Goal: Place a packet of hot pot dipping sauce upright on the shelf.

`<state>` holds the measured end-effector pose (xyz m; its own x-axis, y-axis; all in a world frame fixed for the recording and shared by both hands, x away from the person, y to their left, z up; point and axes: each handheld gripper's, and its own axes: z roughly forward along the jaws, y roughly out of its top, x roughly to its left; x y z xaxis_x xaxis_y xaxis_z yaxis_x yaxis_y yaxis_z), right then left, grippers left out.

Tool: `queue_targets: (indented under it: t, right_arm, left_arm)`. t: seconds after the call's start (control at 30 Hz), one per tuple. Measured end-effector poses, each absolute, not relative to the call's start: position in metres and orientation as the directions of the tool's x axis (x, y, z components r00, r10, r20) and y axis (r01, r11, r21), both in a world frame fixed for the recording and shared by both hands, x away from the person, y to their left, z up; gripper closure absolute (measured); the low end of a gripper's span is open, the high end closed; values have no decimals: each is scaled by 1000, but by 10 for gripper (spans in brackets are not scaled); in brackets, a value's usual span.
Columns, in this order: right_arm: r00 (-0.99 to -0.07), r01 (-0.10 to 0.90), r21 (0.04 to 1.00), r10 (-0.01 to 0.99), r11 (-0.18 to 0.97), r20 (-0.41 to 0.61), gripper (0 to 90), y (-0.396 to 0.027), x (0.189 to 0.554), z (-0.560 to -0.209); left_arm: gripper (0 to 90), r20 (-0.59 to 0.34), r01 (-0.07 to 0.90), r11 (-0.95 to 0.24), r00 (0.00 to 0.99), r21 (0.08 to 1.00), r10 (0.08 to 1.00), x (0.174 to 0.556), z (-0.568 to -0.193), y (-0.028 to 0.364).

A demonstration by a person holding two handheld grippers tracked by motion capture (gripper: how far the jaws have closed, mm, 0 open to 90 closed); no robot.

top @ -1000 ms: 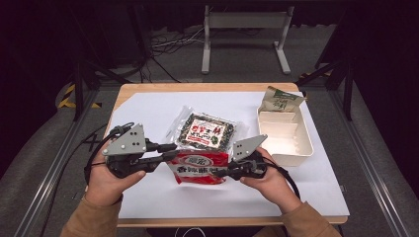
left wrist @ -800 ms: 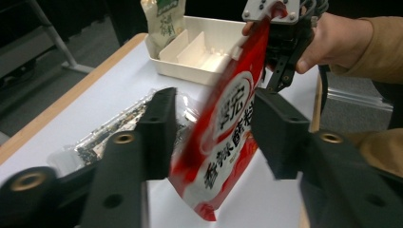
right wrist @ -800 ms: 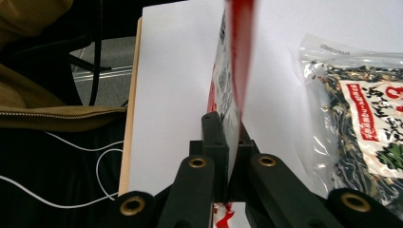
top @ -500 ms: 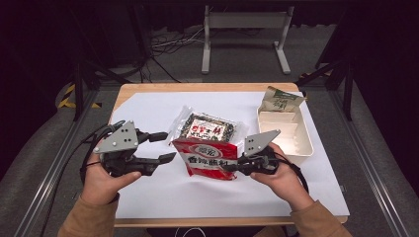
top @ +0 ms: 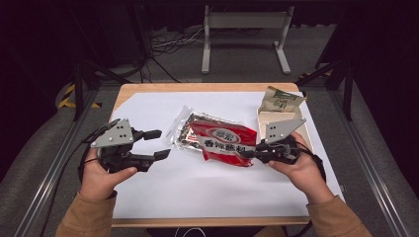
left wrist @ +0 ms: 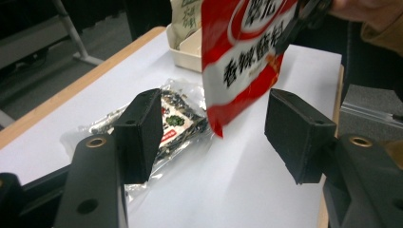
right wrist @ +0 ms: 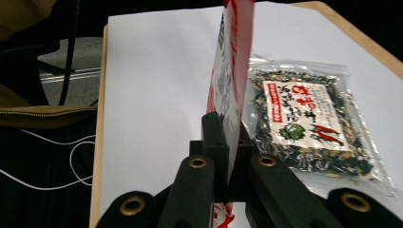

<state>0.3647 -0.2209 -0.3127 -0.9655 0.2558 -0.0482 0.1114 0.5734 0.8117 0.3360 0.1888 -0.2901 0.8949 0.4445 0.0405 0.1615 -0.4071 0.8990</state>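
We note the white-covered wooden tabletop point(top: 163, 207) as landmark. Near its far right corner sits a cream rectangular plastic tray point(top: 265, 118). At mid-tabletop lies a clear plastic packet of dark dried flakes point(top: 184, 129). Above it hangs the red foil snack pouch point(top: 222, 143), lifted clear, evidently for carrying. The right tongs point(top: 246, 154) pinch its edge. The left tongs point(top: 157, 144), just been opening, stand spread, nothing between them.

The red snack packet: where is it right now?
In the high view the red snack packet is mid-table, clamped in the right tool, partly overlapping the clear seaweed bag.
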Motion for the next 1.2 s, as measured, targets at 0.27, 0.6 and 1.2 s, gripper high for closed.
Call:
queue_targets:
  t: [0.27,0.6,1.2]
  right_arm:
    - [-950,115,814,302,569,-76,893,-242,371,-297]
    - [-931,131,807,350,576,-98,893,-264,379,-284]
    - [-894,143,815,427,562,-138,893,-301,397,-271]
  left_arm:
    - [366,17,201,-404,879,892,476,348,-302,193]
    - [352,-14,243,-382,859,891,512,358,-314,203]
    - [335,-51,297,-355,825,886,563,373,-330,218]
